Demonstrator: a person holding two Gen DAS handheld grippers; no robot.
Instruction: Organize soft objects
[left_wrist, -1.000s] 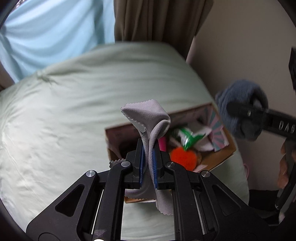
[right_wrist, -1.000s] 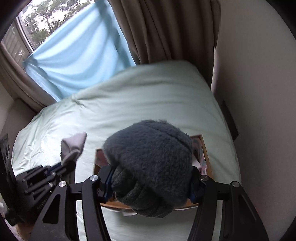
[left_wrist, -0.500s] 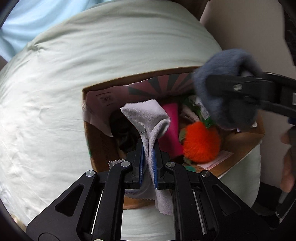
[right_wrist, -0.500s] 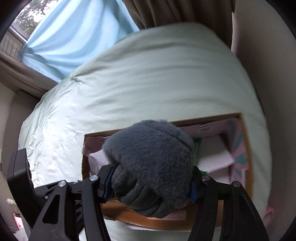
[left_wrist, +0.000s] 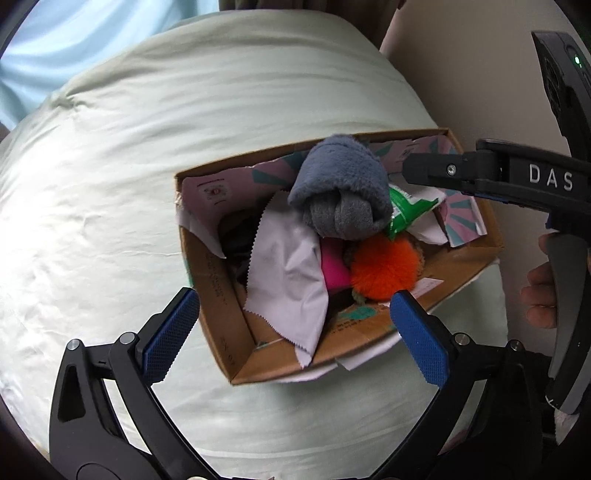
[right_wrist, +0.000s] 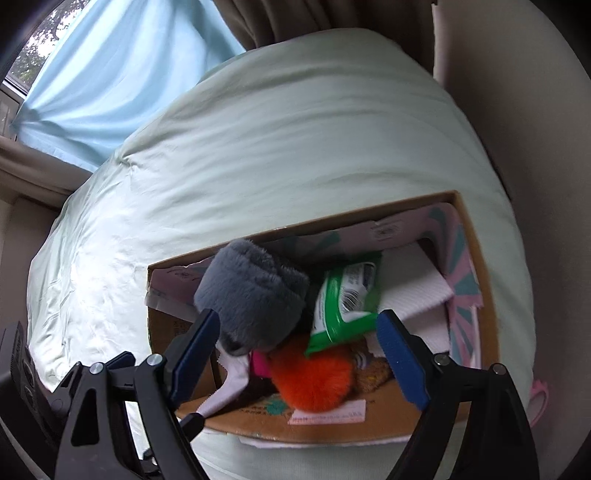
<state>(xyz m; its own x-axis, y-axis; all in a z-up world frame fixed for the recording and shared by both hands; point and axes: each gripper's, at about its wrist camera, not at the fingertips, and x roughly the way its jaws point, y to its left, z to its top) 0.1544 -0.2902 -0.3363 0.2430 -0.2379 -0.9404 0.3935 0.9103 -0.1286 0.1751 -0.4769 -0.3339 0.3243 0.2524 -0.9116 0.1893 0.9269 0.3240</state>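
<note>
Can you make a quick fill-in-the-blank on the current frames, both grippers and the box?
1. Both the left gripper and right gripper are ____.
2. The grey fuzzy sock bundle lies in the ____ box.
3. The pompom is ____ in colour.
4. The box sits on a pale green ____.

Missing words: open; cardboard; orange; bed

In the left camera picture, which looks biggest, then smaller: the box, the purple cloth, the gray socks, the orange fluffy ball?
1. cardboard box
2. lilac cloth
3. gray sock bundle, nearly the cloth's size
4. orange pompom

The sock bundle (left_wrist: 341, 192) and cloth (left_wrist: 286, 273) lie in the box (left_wrist: 218, 314).
</note>
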